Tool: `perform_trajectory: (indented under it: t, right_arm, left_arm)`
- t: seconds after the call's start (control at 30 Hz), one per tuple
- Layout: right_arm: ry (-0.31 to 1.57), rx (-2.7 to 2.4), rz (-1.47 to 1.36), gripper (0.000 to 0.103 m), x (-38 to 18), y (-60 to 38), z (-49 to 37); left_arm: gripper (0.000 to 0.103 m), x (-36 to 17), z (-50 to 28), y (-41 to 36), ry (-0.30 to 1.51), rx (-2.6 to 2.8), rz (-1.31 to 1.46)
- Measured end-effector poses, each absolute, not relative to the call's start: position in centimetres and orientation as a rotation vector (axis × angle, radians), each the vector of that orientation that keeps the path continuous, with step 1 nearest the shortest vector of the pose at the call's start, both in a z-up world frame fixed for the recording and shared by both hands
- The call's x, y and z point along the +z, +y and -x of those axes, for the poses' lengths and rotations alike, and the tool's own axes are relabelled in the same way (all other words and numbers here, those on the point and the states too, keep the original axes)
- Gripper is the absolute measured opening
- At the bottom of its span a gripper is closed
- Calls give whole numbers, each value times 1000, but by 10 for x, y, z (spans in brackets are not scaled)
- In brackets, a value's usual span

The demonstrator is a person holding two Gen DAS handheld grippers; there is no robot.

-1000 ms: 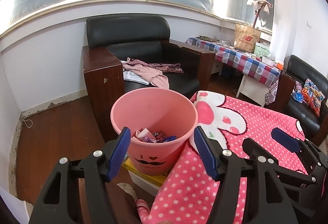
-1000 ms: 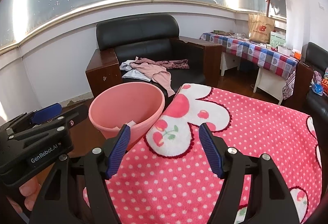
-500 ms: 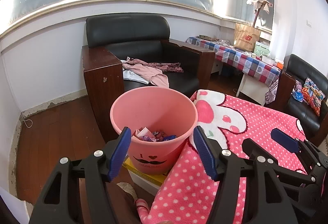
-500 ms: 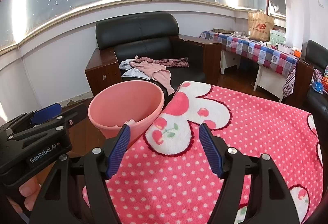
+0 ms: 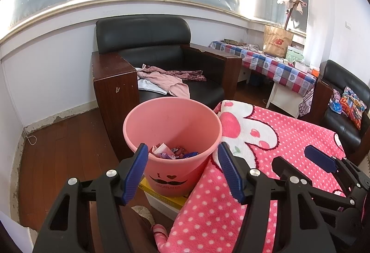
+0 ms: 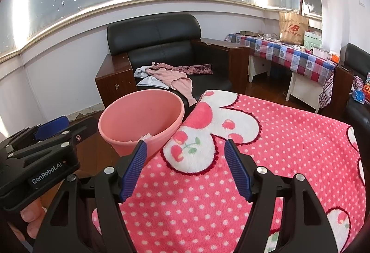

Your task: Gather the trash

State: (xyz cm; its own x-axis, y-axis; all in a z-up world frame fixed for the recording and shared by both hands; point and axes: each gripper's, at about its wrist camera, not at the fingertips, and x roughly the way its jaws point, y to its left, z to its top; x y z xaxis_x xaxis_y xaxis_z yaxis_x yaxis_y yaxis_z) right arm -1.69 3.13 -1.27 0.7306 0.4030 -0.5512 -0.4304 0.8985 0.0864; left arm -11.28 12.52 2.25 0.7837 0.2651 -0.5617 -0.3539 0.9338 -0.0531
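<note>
Pink blanket [image 6: 266, 160] — bin [image 5: 172, 135] beside, armchair [image 5: 159, 63] behind

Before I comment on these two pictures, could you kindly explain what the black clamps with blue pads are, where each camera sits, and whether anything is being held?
No robot arm here: a person carries a hand-held gripper in each hand, each with a fisheye camera looking along its two fingers. In the left camera's picture, the left hand-held gripper is open in front of a pink bin with wrappers at the bottom. In the right camera's picture, the right hand-held gripper is open over a pink dotted blanket. Neither holds anything. No loose trash shows on the blanket. Behind stands a black armchair with clothes on it.
</note>
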Motion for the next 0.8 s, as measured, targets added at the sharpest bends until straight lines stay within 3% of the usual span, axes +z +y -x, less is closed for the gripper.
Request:
perform_trajectory:
  t: [0.8]
  right_arm:
    - [616,453,33,70,-21,26,12]
  left_arm:
    - [62,7,105,120,597,333,153]
